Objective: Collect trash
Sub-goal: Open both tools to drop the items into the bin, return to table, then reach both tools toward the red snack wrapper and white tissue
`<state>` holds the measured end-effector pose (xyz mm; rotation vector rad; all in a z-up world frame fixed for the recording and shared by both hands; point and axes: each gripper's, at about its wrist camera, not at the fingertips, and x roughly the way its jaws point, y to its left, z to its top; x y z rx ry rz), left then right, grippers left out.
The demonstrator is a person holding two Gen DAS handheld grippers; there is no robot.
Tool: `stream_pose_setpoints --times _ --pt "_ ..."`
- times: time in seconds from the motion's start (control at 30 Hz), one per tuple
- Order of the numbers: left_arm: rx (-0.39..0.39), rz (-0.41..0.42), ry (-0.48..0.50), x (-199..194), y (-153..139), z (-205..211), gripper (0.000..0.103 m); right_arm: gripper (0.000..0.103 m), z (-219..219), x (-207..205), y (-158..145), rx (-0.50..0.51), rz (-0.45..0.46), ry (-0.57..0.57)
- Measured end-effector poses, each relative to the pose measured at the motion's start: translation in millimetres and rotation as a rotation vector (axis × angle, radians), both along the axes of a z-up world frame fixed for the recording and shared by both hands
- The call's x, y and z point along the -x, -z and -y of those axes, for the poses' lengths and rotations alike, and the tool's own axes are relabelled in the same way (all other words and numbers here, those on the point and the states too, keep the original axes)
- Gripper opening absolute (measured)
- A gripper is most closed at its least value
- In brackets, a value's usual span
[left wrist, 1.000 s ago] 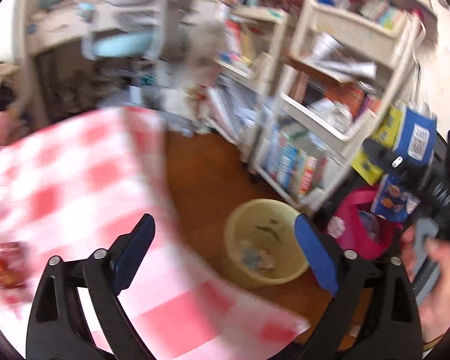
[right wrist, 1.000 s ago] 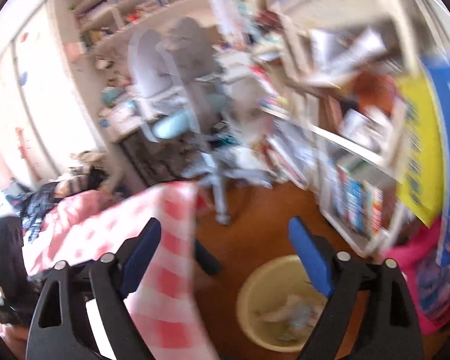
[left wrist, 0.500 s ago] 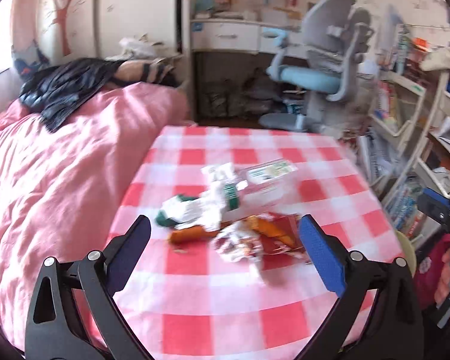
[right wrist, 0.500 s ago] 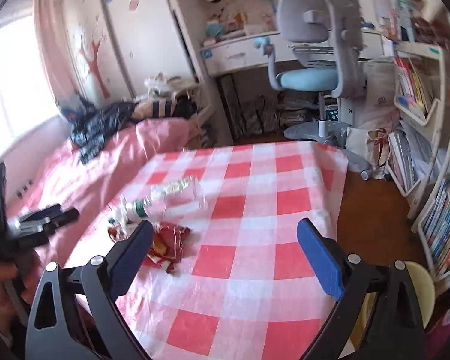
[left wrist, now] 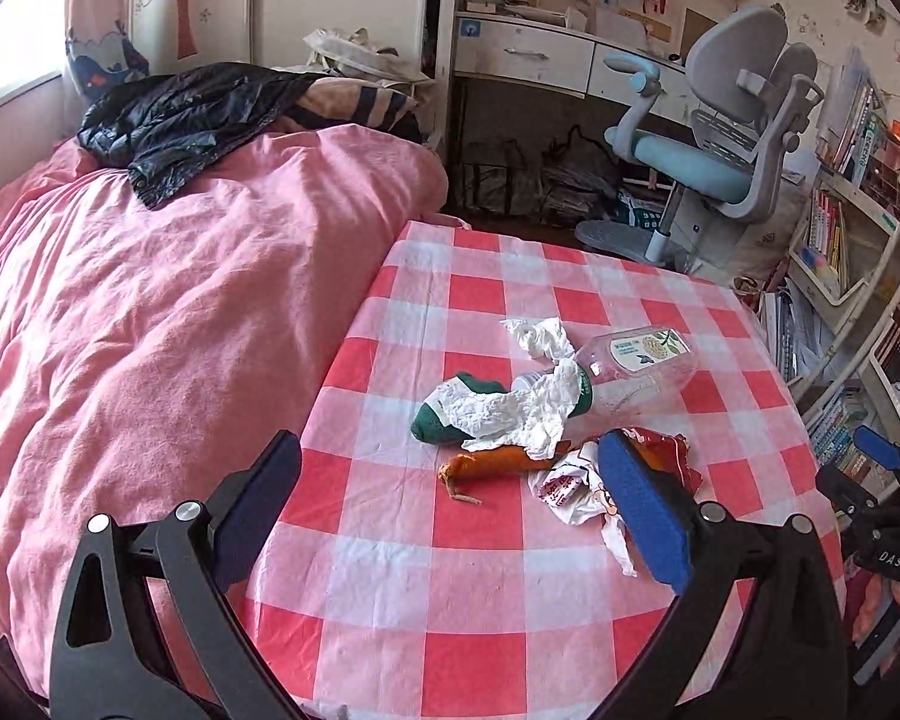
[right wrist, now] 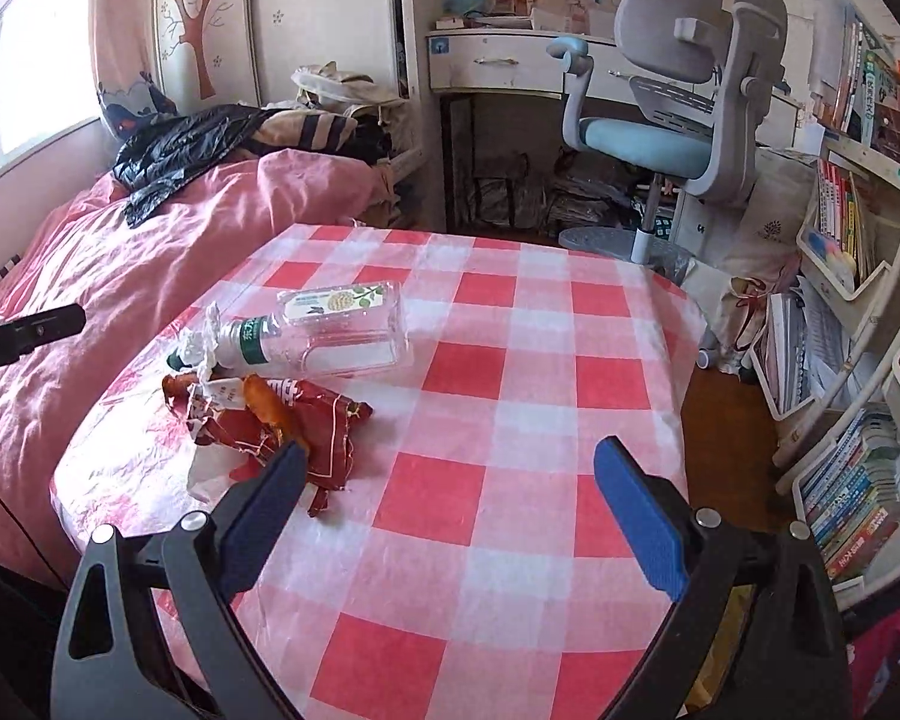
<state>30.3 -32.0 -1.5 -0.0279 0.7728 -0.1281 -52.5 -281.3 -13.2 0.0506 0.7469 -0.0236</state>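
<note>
Bedroom, cluttered: pink bed on the left, desk and grey-blue swivel chair [left wrist: 714, 138] at the far side, bookshelves on the right. Red-and-white checked bench [left wrist: 480, 588] carries the trash in one heap near its left-centre.

Left fingers [left wrist: 450, 504] spread wide, nothing between them. Right fingers [right wrist: 450, 507] likewise wide apart and empty.

Heap: clear plastic bottle with a green label band [right wrist: 330, 327], lying on its side, long axis running left-right, neck to the left. Crumpled white tissue [left wrist: 528, 402] draped over its neck. Torn red snack wrapper [right wrist: 306, 426] on the near side, an orange sausage-shaped piece [left wrist: 498, 462] just beside it.

Heap lies straight ahead of my left fingers, wrapper touching the line of the right-hand pad; from my right fingers it sits ahead and to the left. Left hand judged nearer.
</note>
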Motion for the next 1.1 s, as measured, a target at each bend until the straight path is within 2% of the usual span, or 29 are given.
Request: stream_pose_setpoints --times 0.2,0.83,1.03,1.1 --pt "-0.003 -0.029 0.001 -4.3 6.8 0.8 0.095 0.092 -8.2 -2.2 5.2 0.056 -0.038 -0.038" --pt "-0.028 -0.068 0.004 -11.3 17.2 3.3 0.095 0.092 -9.6 -1.6 5.3 0.063 -0.032 -0.046" --pt "-0.037 -0.081 -0.003 -19.2 19.0 -21.9 0.095 0.092 -14.4 -2.5 5.5 0.048 -0.027 -0.063" --pt "-0.056 -0.094 -0.041 -23.3 22.1 -34.8 0.095 0.092 -17.4 -2.6 4.5 0.042 -0.021 -0.083"
